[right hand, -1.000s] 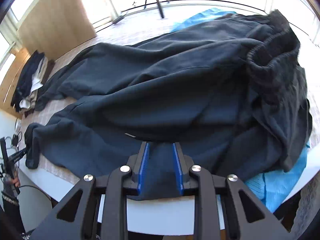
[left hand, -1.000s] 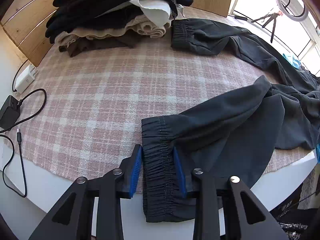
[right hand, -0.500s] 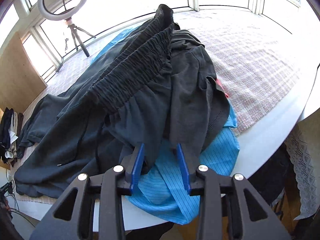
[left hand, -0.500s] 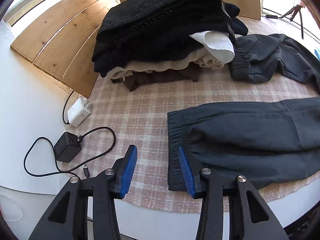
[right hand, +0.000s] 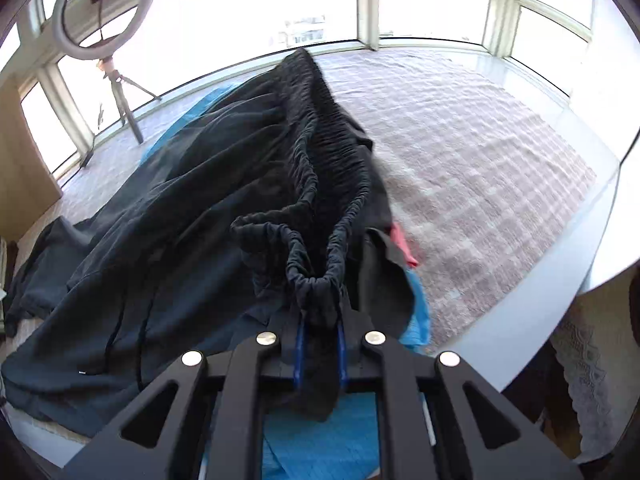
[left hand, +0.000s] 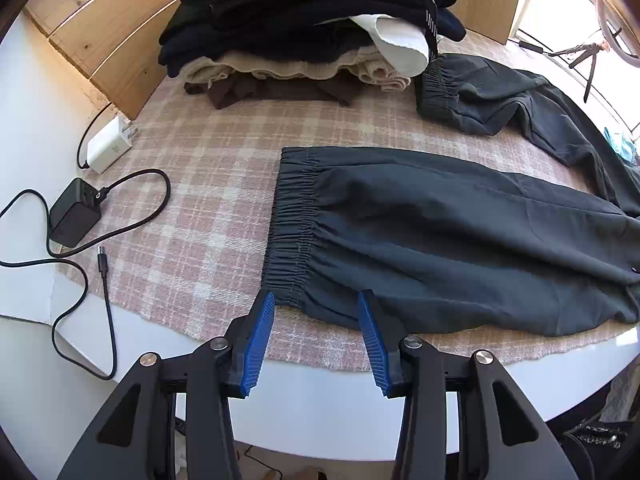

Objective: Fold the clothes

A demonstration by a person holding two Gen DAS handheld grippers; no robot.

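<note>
A pair of dark grey trousers (left hand: 440, 232) lies on the pink checked tablecloth (left hand: 192, 216). One leg lies flat with its elastic cuff (left hand: 296, 232) just beyond my left gripper (left hand: 316, 336), which is open and empty at the table's front edge. The other leg's cuff (left hand: 436, 88) lies farther back. In the right wrist view, my right gripper (right hand: 319, 346) is shut on the trousers' gathered elastic waistband (right hand: 320, 200), lifting it off the table.
A stack of folded clothes (left hand: 304, 28) stands at the back against wooden panels. A white charger (left hand: 110, 148), a black adapter (left hand: 76, 212) and cable lie at the left. A blue garment (right hand: 320, 440) lies under the trousers. A ring light on a tripod (right hand: 108, 16) stands by the windows.
My left gripper let go of the leg cuff and backed off to the table edge. My right gripper moved to the waistband, closed on it and lifted it.
</note>
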